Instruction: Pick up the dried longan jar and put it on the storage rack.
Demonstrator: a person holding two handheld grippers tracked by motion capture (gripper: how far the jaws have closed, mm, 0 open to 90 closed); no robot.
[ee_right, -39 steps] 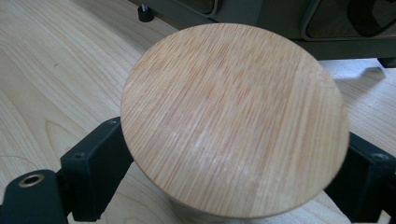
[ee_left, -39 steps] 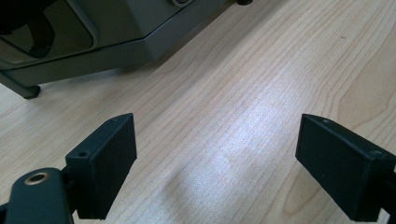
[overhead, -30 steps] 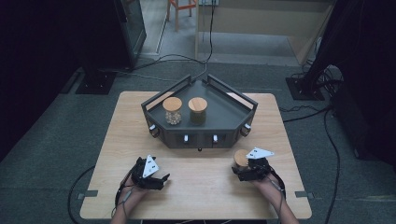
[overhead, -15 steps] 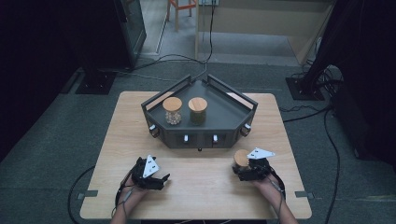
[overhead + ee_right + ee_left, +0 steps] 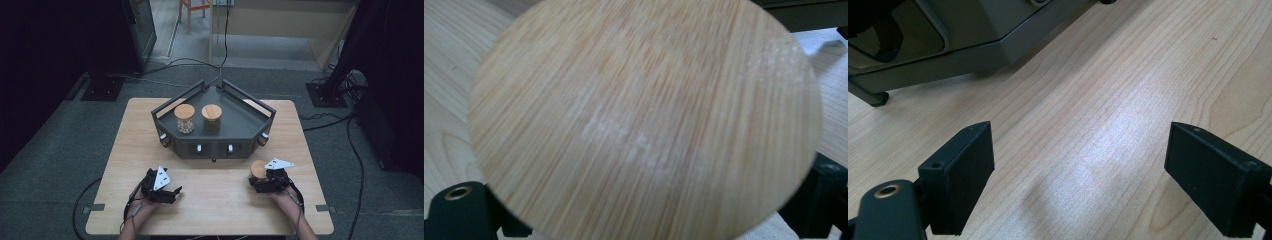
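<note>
A jar with a round bamboo lid [image 5: 258,169] stands on the wooden table [image 5: 215,205] at the front right, just before the dark tray [image 5: 242,122]. My right gripper [image 5: 256,182] is shut on it; in the right gripper view the lid [image 5: 644,120] covers most of the jaws, and one black finger [image 5: 824,200] shows beside it. At the front left my left gripper [image 5: 175,192] rests on the table, open, with bare wood between its jaws [image 5: 1080,165]. Two more lidded jars [image 5: 184,118] [image 5: 211,118] stand on the tray.
The tray's front wall [image 5: 215,149] carries small knobs and lights, and its corner [image 5: 948,55] lies ahead of the left gripper. Cables trail from both grippers over the table's near edge. Dark floor with cables surrounds the table.
</note>
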